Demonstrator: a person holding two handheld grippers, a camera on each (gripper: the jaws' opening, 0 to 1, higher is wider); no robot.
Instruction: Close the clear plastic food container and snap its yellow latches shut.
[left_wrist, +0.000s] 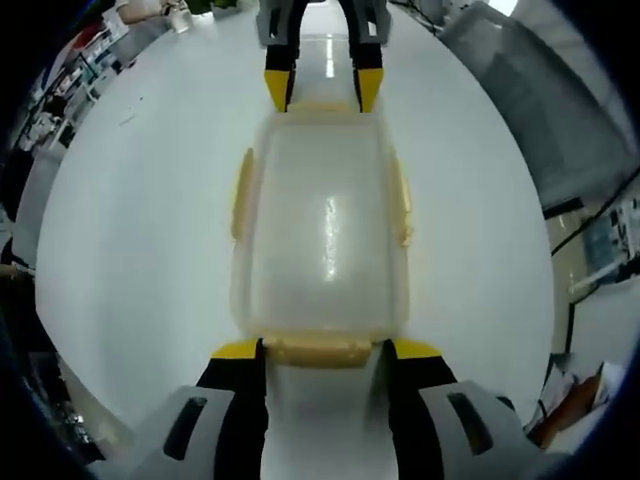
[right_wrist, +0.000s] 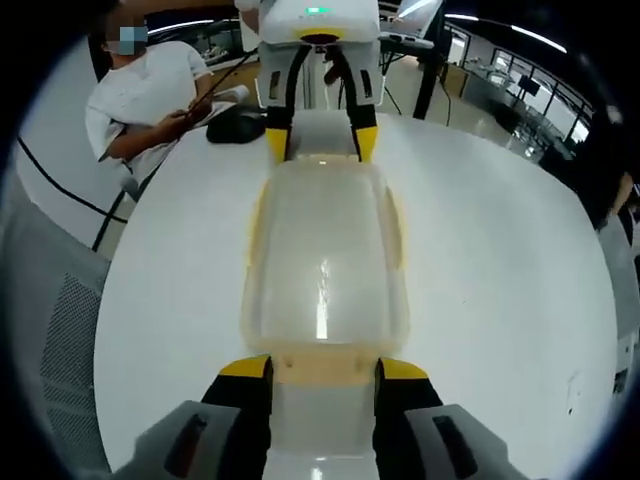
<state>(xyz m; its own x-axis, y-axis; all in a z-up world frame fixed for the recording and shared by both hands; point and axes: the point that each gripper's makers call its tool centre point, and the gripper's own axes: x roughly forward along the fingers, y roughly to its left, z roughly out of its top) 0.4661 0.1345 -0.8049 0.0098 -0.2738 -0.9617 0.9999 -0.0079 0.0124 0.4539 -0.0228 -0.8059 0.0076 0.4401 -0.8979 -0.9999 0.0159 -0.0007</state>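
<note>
1. A clear plastic food box with a frosted lid sits in the middle of a round white table. The lid is already on top of the box.
2. The left gripper is at one short end of the box. Its two yellow-tipped jaws stand a little apart, one on each side of the pale yellow end latch. They are not squeezing anything that I can see.
3. The right gripper is at the other short end. Its jaws also stand a little apart, beside the yellow latch on that end.
4. In the left gripper view, the right gripper shows at the far end of the box. In the right gripper view, the left gripper shows at the far end.
5. Two more yellow side latches run along the long sides. I cannot tell if they are snapped down.
6. I think the step now is pressing the two end latches shut.
7. To do it well, push both ends at the same time, so the box does not slide.
8. Push low and flat on each latch until it sits tight on the wall.
9. A person in a white shirt sits at the far side of the table.
</note>
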